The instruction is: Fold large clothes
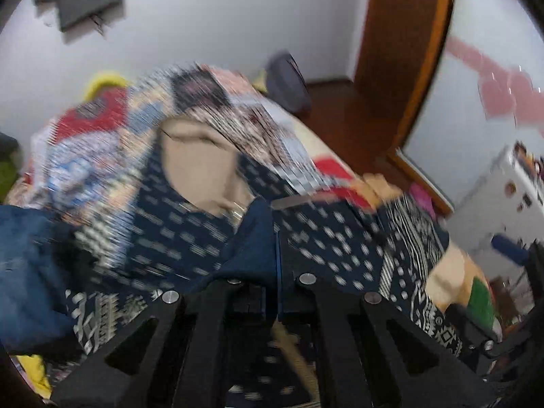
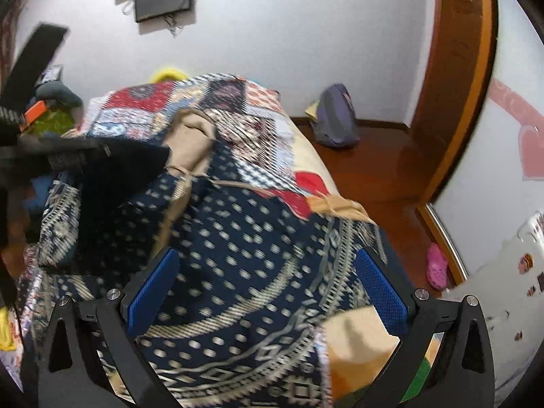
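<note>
A large navy garment with white dots, patterned borders and a beige lining lies spread over the bed. My left gripper is shut on a fold of its navy cloth, which drapes over the fingertips. In the right wrist view that gripper comes in from the left, with dark cloth hanging from it. My right gripper hovers open over the garment's lower half. Its blue pads stand wide apart with nothing pinched between them. The left wrist view is blurred.
A patchwork quilt covers the bed beyond the garment. On the wooden floor to the right are a purple backpack and a pink shoe. A wooden door frame and a white cabinet stand at the right.
</note>
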Motion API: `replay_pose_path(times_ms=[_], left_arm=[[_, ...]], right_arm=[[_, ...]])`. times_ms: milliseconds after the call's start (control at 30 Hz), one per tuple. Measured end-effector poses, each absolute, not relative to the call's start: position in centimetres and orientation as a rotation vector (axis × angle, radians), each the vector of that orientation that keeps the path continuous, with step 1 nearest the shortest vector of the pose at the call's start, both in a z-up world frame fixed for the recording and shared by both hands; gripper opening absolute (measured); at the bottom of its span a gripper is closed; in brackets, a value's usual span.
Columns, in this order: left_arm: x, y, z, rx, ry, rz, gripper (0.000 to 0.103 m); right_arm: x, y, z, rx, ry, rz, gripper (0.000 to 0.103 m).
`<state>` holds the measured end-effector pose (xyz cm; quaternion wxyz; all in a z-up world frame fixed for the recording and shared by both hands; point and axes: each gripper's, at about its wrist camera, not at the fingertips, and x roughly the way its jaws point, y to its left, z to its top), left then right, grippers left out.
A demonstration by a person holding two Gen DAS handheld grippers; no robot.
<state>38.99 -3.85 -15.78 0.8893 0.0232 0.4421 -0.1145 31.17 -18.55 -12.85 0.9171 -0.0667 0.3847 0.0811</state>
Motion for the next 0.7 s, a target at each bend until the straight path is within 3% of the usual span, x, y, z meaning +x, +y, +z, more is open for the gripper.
replay_pose_path(times_ms=[133, 200, 267, 333, 433, 567, 633, 700], left_arm=[[39.0, -6.2, -19.5, 0.055, 1.023, -0.288, 0.003], [38.8, -7.2, -20.3, 0.093, 1.062, -0.315, 0.009], [38.1, -7.9, -20.2, 0.125, 1.083, -0.338, 0.019], [37.5, -7.9, -19.3, 0.142, 1.070, -0.345, 0.044], [35.8, -6.3, -16.1, 0.142, 0.982, -0.326, 0.069], [34.0, -2.5, -12.2, 0.135, 0.889, -0.267, 0.079], [33.4, -0.3, -11.3, 0.124, 0.867, -0.229, 0.089], [32.5, 2.9, -10.7, 0.125, 0.850, -0.164, 0.090]], right_arm=[[31.5, -20.4, -14.5, -0.145, 0.839, 0.123, 0.103], [31.5, -21.0, -15.1, -0.152, 0.856, 0.109, 0.103], [31.3, -21.4, -15.3, -0.163, 0.864, 0.101, 0.103], [31.2, -21.5, -15.3, -0.174, 0.871, 0.096, 0.103], [31.0, -21.4, -15.2, -0.183, 0.873, 0.110, 0.103], [30.9, -20.1, -14.6, -0.202, 0.856, 0.149, 0.103], [30.9, -18.9, -14.4, -0.220, 0.844, 0.182, 0.103], [31.1, -17.4, -14.2, -0.249, 0.836, 0.225, 0.103]])
